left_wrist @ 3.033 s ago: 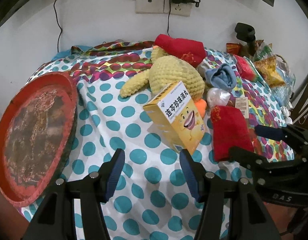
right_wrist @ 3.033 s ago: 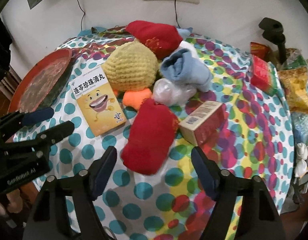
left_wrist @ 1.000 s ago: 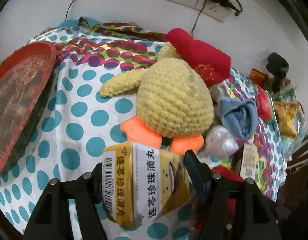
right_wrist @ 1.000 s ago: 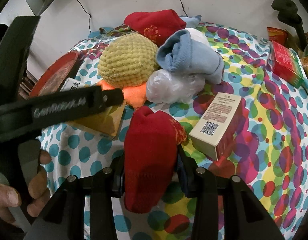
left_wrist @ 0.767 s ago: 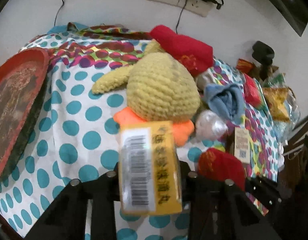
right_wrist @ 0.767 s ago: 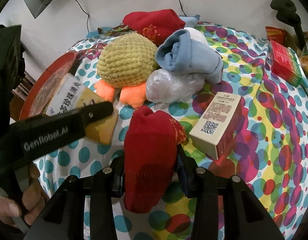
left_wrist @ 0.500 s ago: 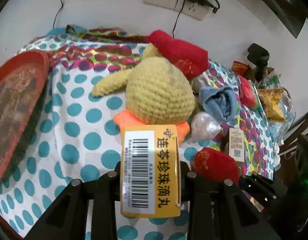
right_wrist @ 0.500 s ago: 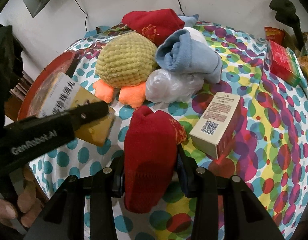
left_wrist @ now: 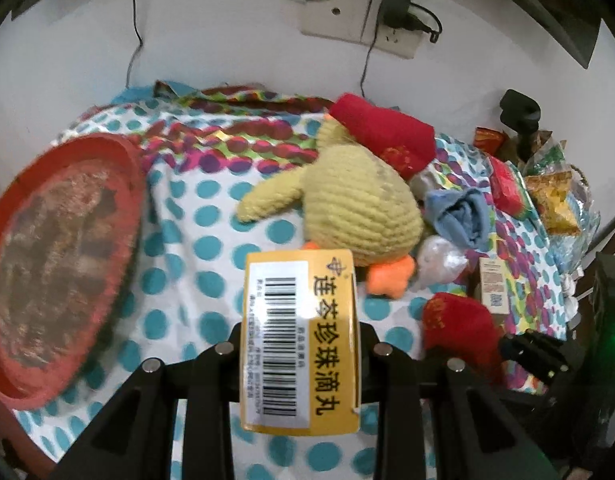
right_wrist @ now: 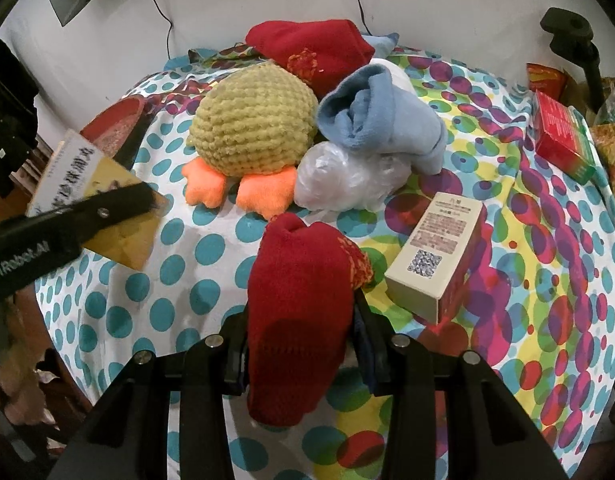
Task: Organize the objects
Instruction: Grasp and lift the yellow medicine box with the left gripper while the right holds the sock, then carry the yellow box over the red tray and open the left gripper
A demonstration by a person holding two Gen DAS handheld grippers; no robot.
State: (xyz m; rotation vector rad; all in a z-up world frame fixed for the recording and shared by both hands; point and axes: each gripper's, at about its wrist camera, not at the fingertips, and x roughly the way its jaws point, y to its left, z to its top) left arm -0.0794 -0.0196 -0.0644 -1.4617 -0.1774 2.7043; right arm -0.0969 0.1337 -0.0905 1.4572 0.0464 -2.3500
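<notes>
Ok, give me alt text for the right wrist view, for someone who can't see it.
The right gripper clamps a red sock between its fingers over a polka-dot tablecloth. Beyond lie a yellow knitted duck, a rolled blue sock and a white box; at left, the left gripper holds a yellow box.

White wall point(left_wrist: 227, 40), wall socket point(left_wrist: 339, 24)

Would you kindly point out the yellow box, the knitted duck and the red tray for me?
yellow box point(left_wrist: 299, 344), left wrist view, on its barcode face.
knitted duck point(right_wrist: 253, 122), right wrist view, on its round yellow body.
red tray point(left_wrist: 55, 248), left wrist view, on its patterned centre.
</notes>
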